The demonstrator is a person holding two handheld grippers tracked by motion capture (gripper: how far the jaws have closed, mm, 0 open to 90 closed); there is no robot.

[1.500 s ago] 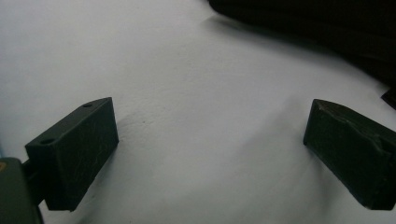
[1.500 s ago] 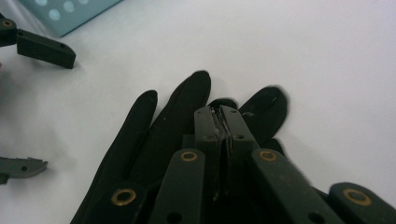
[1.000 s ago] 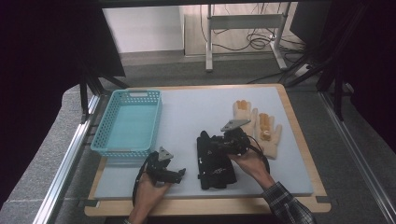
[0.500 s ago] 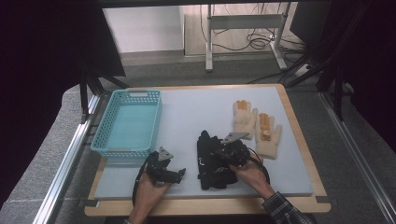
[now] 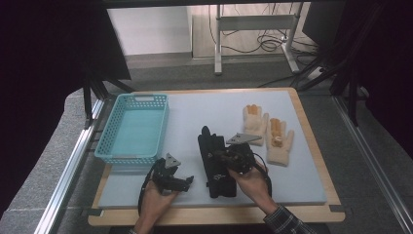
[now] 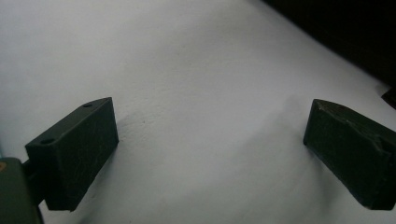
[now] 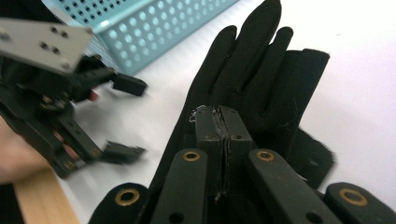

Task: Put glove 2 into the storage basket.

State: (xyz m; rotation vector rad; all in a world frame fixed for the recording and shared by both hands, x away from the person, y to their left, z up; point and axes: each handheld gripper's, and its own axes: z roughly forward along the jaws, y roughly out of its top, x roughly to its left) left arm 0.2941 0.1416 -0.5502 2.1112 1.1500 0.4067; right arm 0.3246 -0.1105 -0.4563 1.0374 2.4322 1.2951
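Note:
A pair of black gloves (image 5: pixel 208 142) lies stacked on the white mat, fingers pointing away from me. My right gripper (image 5: pixel 216 160) rests on them from the right. In the right gripper view its pads (image 7: pixel 208 122) are pressed together at the palm of the top black glove (image 7: pixel 252 60), with a thin fold of fabric between them. My left gripper (image 5: pixel 189 181) lies low on the mat to the left of the gloves. The left gripper view shows its jaws wide apart over bare mat (image 6: pixel 205 93), holding nothing.
A light blue perforated basket (image 5: pixel 132 157) stands at the left of the mat, empty inside. Two cream gloves with orange fingertips (image 5: pixel 254 126) lie flat at the right. The wooden table edge (image 5: pixel 214 214) runs along the near side.
My right gripper has shifted a little toward the near edge and left, over the black gloves. The left gripper has stayed where it was.

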